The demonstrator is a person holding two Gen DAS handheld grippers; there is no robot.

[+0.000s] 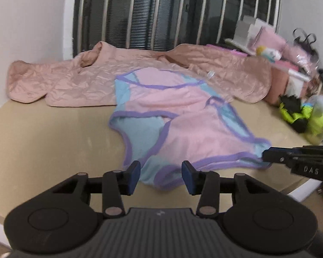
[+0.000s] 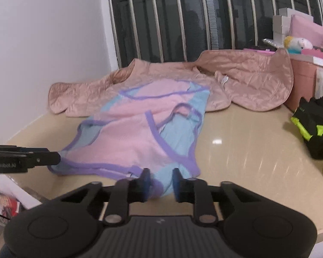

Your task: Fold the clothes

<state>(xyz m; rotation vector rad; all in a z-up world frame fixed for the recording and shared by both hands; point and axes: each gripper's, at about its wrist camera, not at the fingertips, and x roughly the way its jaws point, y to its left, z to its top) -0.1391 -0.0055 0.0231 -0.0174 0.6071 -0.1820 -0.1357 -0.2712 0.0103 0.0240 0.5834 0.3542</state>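
Observation:
A pink and light-blue garment with purple trim (image 1: 178, 124) lies spread on the beige table (image 1: 53, 139); it also shows in the right wrist view (image 2: 131, 137). My left gripper (image 1: 160, 176) is open, its jaws on either side of the garment's near blue hem. My right gripper (image 2: 161, 182) is open, its jaws on either side of the garment's other near corner. The right gripper shows in the left view (image 1: 267, 155) at the hem. The left gripper shows in the right view (image 2: 56, 158) at the hem.
A quilted pink jacket (image 1: 86, 79) lies spread behind the garment, also in the right wrist view (image 2: 247, 79). Black and neon-yellow gloves (image 2: 312, 124), pink boxes (image 2: 303, 81) and a plush toy (image 2: 297, 43) crowd the right side. A barred window (image 1: 161, 13) and white wall stand behind.

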